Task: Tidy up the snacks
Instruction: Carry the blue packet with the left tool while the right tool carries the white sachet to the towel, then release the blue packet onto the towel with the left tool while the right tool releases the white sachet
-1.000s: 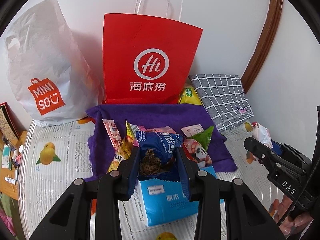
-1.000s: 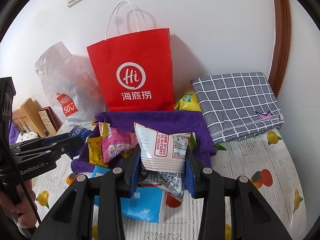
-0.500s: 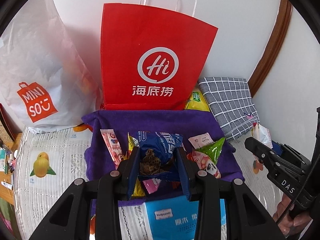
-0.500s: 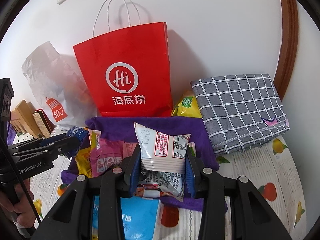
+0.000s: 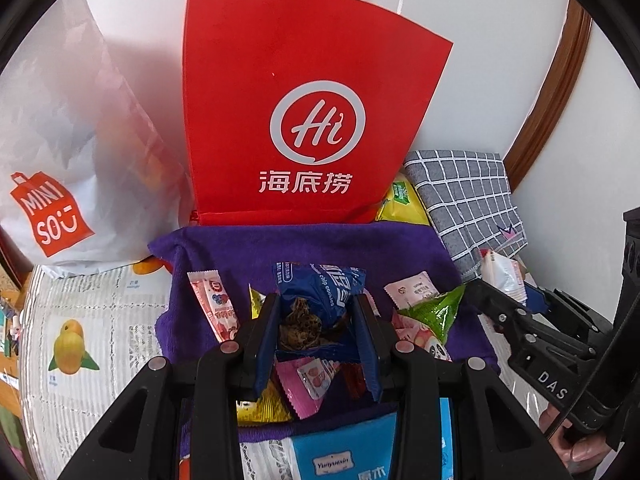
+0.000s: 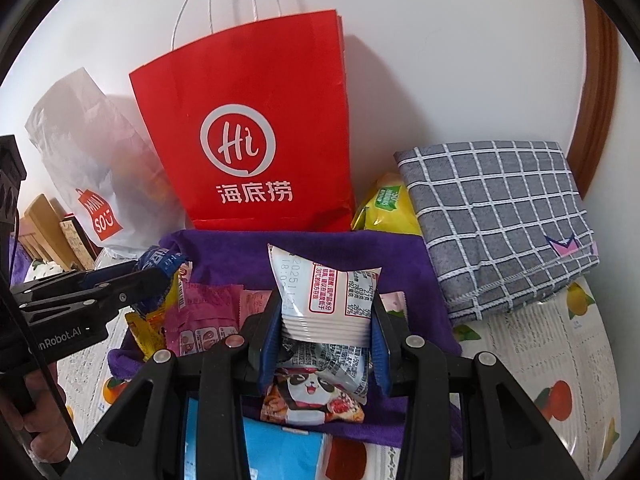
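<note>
- Snacks lie scattered on a purple cloth, and each claw carries one packet above that pile, so both hands work at the same sorting job together.
- Left gripper pinches a blue cookie packet by its lower half; the packet stands upright between the blue pads, its top edge rising ahead of the fingertips.
- Right gripper clamps a white packet by its crimped lower part, the printed face toward the camera; gripping there looks meant to keep the flat packet from flopping.
- Just beyond both claws, at the far edge of the cloth, stands a red paper bag with its handles up. My guess is that it is where the packets are headed, though its mouth is not visible from here.
- Below the left claw lie pink and yellow sachets; to its right, a green packet.
- Beneath the right claw rests a panda-print packet, and nearer still a light blue pack.
- Left of the red bag leans a white plastic bag; to the right sits a folded checked cloth, with a yellow bag between it and the red bag.
- Neither carried packet touches the pile, so the loose snacks underneath are not dragged along.
</note>
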Tool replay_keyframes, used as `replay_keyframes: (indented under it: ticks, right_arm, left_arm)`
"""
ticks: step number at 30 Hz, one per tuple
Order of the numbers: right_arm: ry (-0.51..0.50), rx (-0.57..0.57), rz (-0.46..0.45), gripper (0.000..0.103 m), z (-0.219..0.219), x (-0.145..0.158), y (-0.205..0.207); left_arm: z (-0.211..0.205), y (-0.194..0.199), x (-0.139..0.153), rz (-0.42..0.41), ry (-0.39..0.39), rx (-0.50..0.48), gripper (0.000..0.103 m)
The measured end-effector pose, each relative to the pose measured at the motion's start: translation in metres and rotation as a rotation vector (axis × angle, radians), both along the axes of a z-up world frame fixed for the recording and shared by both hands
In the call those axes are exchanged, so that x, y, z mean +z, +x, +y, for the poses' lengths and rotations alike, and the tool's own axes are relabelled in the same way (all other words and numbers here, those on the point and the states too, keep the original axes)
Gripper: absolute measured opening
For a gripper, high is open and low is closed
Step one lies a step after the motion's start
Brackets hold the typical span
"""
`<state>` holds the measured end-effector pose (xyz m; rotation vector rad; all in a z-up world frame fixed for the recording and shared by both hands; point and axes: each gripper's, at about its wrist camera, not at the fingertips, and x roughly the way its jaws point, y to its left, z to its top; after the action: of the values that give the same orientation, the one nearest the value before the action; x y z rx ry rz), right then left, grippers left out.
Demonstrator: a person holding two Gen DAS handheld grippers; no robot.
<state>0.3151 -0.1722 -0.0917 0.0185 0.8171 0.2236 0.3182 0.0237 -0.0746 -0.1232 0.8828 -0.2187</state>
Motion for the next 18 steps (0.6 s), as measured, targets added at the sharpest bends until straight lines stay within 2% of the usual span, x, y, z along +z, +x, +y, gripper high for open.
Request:
replay_keyframes:
  ticks: [18]
  right_arm:
    - [-0.019, 0.03, 0.077, 0.039, 0.009, -0.045, 0.034]
  left_arm:
    - [-0.015, 0.039, -0.031, 0.062, 0.01, -0.032, 0.035]
